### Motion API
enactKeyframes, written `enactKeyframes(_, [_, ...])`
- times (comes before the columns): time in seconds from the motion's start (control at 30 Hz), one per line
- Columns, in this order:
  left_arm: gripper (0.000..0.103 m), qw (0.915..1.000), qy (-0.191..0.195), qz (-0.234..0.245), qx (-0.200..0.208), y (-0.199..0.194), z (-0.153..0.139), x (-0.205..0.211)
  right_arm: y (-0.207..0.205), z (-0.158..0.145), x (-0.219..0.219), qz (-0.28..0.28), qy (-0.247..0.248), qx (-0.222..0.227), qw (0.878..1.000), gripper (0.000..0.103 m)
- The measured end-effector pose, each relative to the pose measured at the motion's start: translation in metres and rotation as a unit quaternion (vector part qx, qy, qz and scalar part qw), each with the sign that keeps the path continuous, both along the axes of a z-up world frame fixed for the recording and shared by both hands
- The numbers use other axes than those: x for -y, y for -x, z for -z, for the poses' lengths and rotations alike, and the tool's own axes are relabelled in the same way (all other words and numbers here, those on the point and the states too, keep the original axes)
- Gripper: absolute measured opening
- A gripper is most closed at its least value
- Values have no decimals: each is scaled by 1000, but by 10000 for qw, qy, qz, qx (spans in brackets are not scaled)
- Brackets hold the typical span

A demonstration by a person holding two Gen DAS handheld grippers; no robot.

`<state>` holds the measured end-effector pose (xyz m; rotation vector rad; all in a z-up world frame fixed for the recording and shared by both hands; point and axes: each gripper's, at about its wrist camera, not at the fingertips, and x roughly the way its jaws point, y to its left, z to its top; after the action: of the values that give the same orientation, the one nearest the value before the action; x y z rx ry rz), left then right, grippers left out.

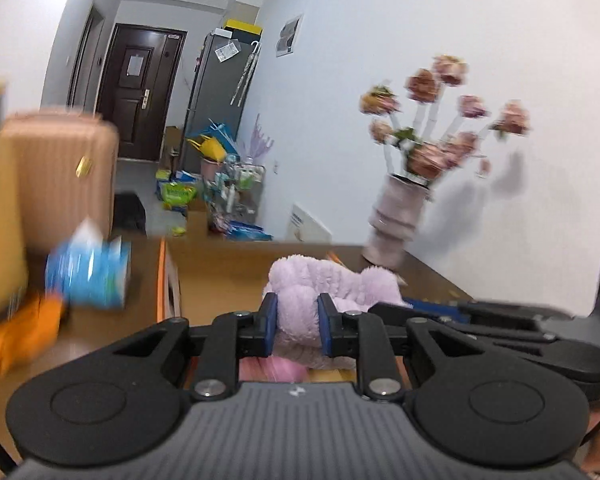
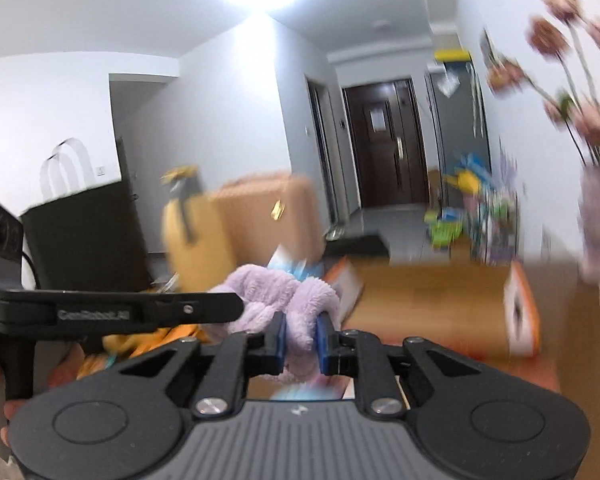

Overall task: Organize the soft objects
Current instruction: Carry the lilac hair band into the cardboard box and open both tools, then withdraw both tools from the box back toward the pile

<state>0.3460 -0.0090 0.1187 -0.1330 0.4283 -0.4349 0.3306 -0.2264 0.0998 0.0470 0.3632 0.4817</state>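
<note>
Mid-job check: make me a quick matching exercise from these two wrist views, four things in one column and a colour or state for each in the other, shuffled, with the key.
Things:
1. fluffy cloth
2. suitcase
3. vase
4. door

Descriptions:
A. dark brown, closed, at the end of the hall
B. lilac, pinched by both the left gripper and the right gripper
C. pale, ribbed, holding pink flowers
D. tan, ribbed, standing upright

Pairs: 1-B, 2-D, 3-C, 4-A
</note>
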Motion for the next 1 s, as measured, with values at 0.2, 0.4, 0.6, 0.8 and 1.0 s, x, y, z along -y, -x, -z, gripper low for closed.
enactKeyframes(0.2, [21,9945,-509,-531,-742,-195,35,22,-220,20,-16,164,258,-1225,9920,15])
enactKeyframes(0.4, [22,9781,-1278,-999,-1306,-282,99,37,-344,101,-37,230,206,-2389,9706,15])
enactKeyframes(0.6, [32,9767,-1477,-873,-1290,-282,105,30,-355,118,-42,368,368,-2647,9629,34])
enactKeyframes(0.8, [44,9827,-1341,-1016,-772,-235,40,16,-300,52,-10,523,435,-2110,9751,37])
enactKeyframes(1.0, [79,9813,-1327,-1388,135,-139,-39,4,-192,-46,35,998,738,-1135,9858,67])
